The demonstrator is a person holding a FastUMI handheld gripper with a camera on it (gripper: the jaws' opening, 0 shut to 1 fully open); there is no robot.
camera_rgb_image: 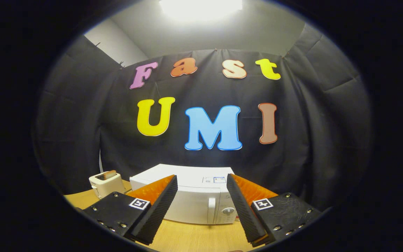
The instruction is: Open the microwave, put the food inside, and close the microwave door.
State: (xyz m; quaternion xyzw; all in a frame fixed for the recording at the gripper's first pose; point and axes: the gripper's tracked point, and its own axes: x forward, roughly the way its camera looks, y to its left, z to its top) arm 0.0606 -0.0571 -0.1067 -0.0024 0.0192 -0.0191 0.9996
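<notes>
Microwave [191,199] is sitting door-closed on the wooden table [194,238], just beyond our gripper [201,210], whose fingers are spreading wide and holding nothing. We are risking missing the vertical handle [211,209] or shoving the toaster [106,183] at far left.

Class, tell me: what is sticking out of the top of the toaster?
A brown slice of bread pokes from the toaster; its lower part is hidden inside. The gripper is open, holding nothing.

A white toaster [106,184] with a slice of bread [109,174] in its slot stands on the wooden counter [194,238], before black cloth.
</notes>
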